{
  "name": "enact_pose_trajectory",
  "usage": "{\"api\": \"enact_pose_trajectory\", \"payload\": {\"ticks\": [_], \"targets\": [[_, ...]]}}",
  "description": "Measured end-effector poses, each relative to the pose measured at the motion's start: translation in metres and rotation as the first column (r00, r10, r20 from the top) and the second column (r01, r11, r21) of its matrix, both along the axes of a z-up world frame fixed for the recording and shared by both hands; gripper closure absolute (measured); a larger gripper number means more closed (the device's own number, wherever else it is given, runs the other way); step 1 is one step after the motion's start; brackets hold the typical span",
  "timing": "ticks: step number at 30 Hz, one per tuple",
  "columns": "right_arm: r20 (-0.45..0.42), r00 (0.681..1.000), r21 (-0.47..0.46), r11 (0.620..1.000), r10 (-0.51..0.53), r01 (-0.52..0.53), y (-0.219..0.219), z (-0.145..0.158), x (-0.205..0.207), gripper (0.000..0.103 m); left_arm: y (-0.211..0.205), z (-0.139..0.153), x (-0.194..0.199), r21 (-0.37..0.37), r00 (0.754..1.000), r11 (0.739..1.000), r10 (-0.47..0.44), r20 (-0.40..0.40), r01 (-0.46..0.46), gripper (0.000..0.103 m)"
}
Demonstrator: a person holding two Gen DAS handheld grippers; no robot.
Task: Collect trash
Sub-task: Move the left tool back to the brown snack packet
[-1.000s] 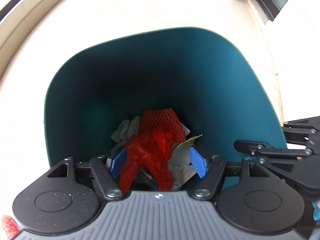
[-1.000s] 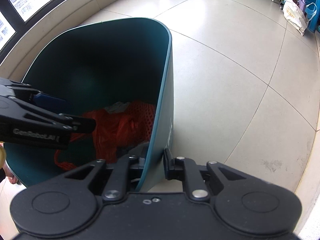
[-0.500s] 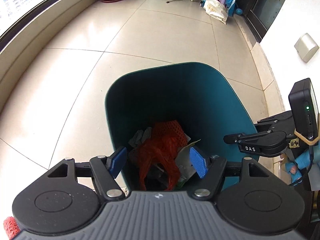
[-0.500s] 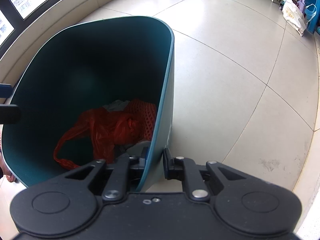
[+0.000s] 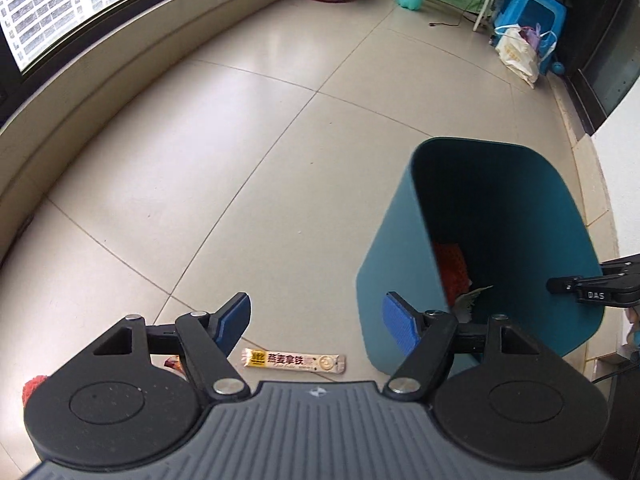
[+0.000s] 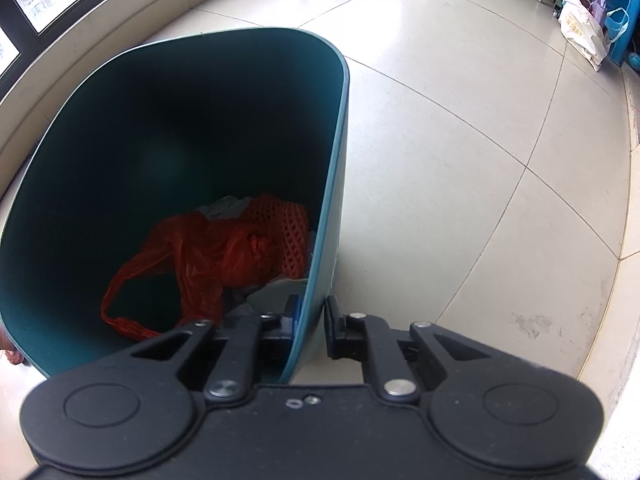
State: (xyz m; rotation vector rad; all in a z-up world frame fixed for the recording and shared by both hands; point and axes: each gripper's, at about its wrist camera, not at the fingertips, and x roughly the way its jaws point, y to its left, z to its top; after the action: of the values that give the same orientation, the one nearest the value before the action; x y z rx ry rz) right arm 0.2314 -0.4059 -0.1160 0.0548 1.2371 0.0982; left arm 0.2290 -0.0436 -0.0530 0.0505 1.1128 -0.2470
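On the tiled floor [image 5: 248, 184] just beside the teal bin [image 5: 400, 280] lies a sachet wrapper [image 5: 294, 360], best approached by the empty, still-widening left gripper [image 5: 316, 318] straddling its narrow width, while the right gripper [image 6: 312, 320] clamps the bin's rim steady.

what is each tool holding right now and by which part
The right tool is shut on the teal plastic trash bin, pinching its rim wall. The left tool holds nothing; its jaws are opening over the floor.
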Motion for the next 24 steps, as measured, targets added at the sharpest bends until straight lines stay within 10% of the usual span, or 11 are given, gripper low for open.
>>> {"api": "enact_pose_trajectory", "payload": {"ticks": [24], "targets": [[-0.093, 0.995, -0.043, 0.999, -0.023, 0.019, 0.012, -0.028, 0.015, 0.093, 0.125, -0.227, 0.07, 0.132, 0.943, 0.988, 0.123, -0.31, -0.086, 0.031]]}}
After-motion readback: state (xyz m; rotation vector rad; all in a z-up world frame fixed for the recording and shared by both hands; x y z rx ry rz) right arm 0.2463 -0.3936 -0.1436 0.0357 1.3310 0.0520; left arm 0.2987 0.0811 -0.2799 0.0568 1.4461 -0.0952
